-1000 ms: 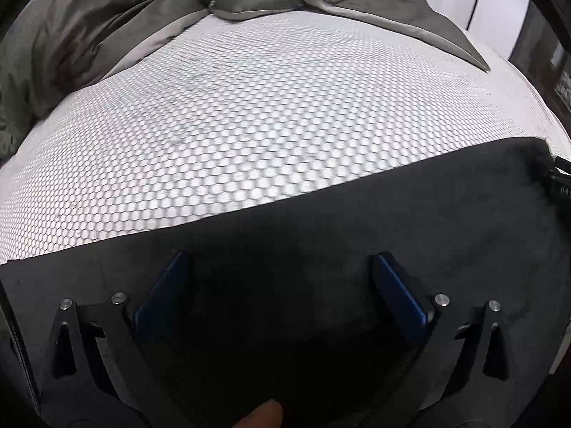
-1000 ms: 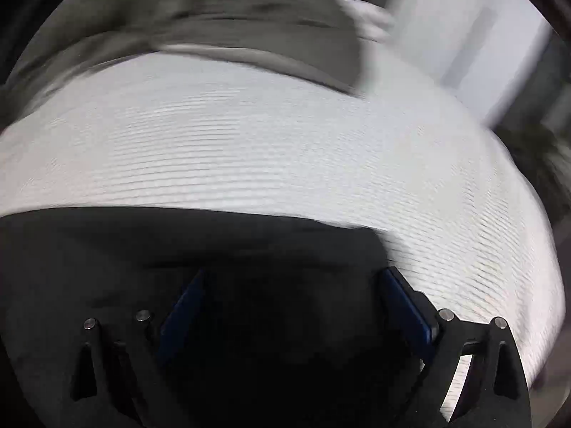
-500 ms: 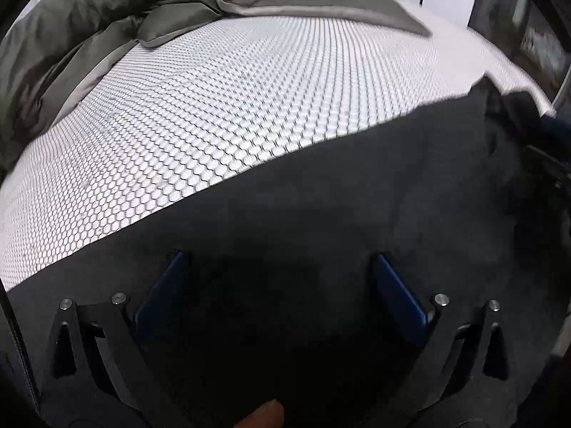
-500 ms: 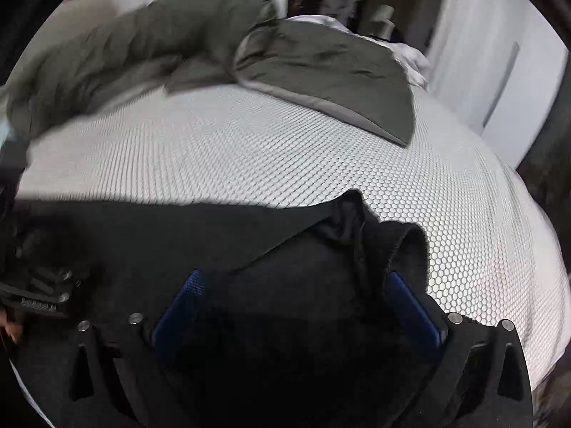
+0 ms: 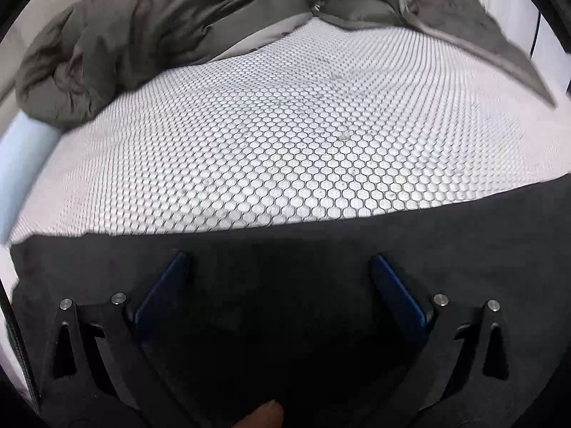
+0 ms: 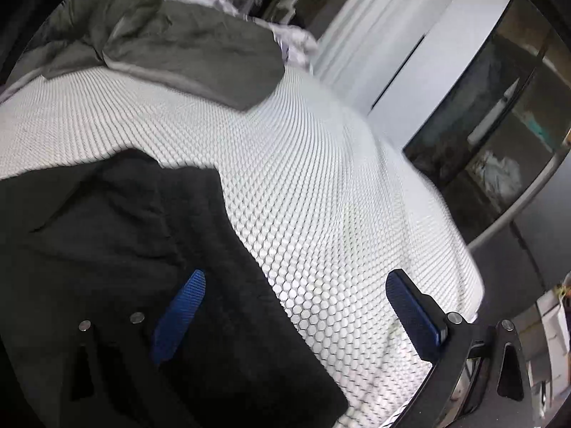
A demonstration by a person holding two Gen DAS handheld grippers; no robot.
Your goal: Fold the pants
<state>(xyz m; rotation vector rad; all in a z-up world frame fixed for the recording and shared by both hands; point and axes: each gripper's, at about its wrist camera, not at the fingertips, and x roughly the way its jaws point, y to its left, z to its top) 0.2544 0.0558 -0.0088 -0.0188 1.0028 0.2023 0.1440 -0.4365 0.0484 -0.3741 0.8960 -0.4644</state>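
Observation:
The black pants [image 5: 464, 235] lie flat across the near part of the bed in the left wrist view. My left gripper [image 5: 278, 267] hovers over them, open and empty, its blue pads wide apart. In the right wrist view the pants [image 6: 117, 228] lie at the lower left with a rumpled fold near their far end. My right gripper [image 6: 296, 285] is open and empty above the pants' right edge. Its left pad [image 6: 182, 310] is over the black cloth and its right pad [image 6: 410, 306] over the mattress.
The bed has a white cover with a honeycomb pattern [image 5: 292, 149]. A grey-green duvet [image 5: 150, 32] is bunched at the far end, also in the right wrist view [image 6: 185, 46]. White wardrobe doors [image 6: 421, 46] and a dark glass cabinet [image 6: 499, 125] stand beyond the bed's right edge [image 6: 464, 249].
The right gripper has swung right and away from the pants' end, so mattress now shows between its pads. The left gripper has turned left; the pants' edge now lies level across its view.

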